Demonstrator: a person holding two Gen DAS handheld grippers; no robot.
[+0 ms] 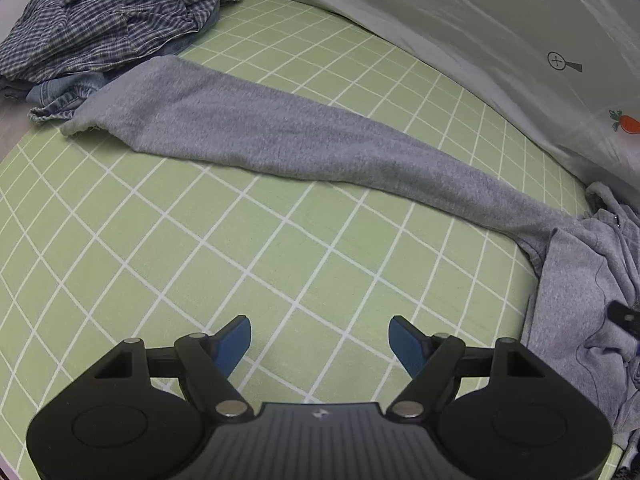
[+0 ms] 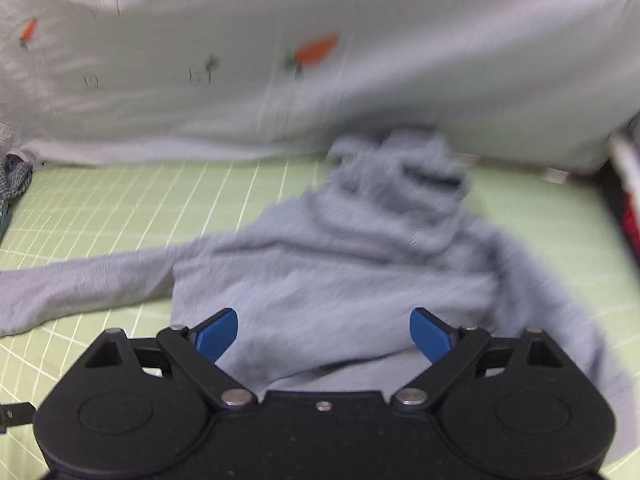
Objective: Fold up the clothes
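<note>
A grey hoodie (image 2: 340,272) lies on the green grid mat (image 2: 120,200), its hood bunched at the far side against a white cloth. One long sleeve (image 1: 280,136) stretches flat across the mat to the left. My left gripper (image 1: 320,340) is open and empty above bare mat (image 1: 200,248), short of the sleeve. My right gripper (image 2: 324,332) is open and empty, just over the hoodie's body near its lower hem. The right wrist view is blurred.
A crumpled blue plaid shirt (image 1: 116,16) and denim (image 1: 60,96) lie heaped at the mat's far left corner. A white cloth with carrot prints (image 2: 280,60) rises along the back edge. Dark and red objects (image 2: 628,216) stand at the right edge.
</note>
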